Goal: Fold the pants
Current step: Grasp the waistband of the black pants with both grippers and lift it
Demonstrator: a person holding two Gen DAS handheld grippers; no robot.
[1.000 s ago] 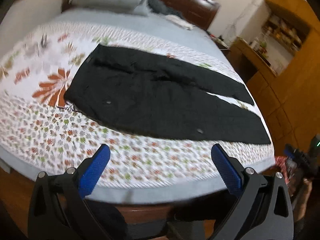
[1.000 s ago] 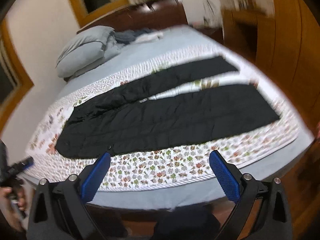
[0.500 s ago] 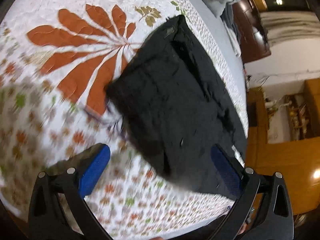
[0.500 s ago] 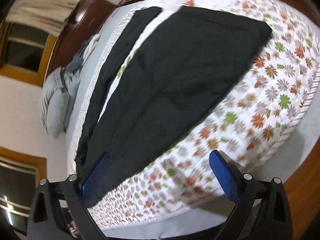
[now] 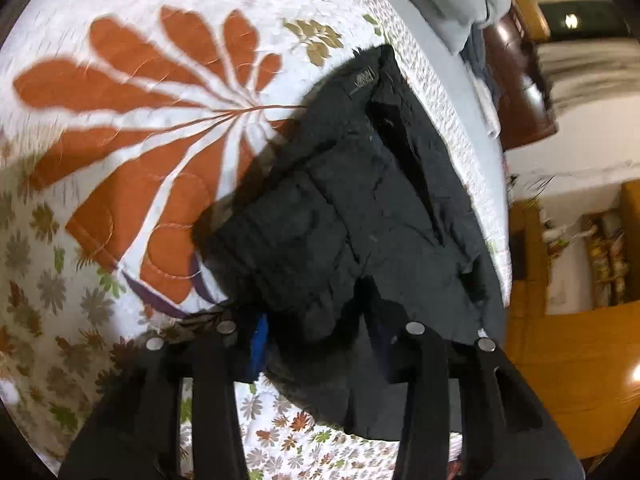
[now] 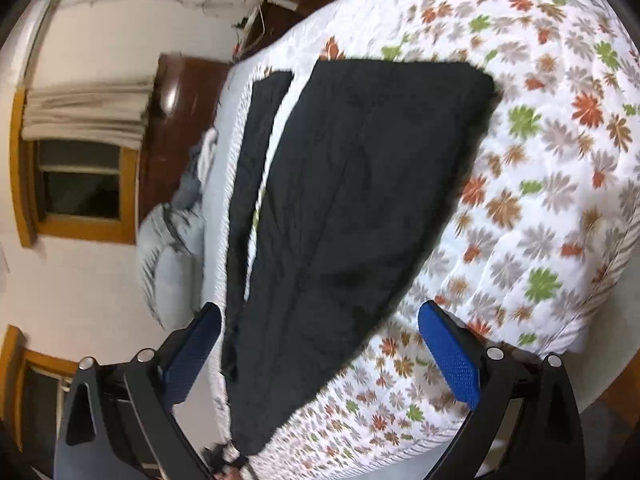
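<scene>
Black pants (image 5: 360,208) lie spread on a floral bedspread (image 5: 120,120). In the left wrist view I see the waist end with a label at the far corner. My left gripper (image 5: 316,340) is shut on the near waist corner, and the cloth bunches between its blue pads. In the right wrist view the near leg (image 6: 360,200) and its hem lie flat, with the far leg (image 6: 256,152) beside it. My right gripper (image 6: 320,352) is open, its fingers straddling the near leg's edge just above the cloth.
Grey pillows (image 6: 172,256) and a dark wooden headboard (image 6: 176,120) are at the bed's head. Wooden cabinets (image 5: 568,320) stand beside the bed. The bed's edge (image 6: 580,340) runs close to my right gripper. A window (image 6: 80,184) is in the wall.
Both grippers came down from a view over the whole bed to the pants. My left gripper has closed on the waist corner. My right gripper has moved in over the near leg, still open.
</scene>
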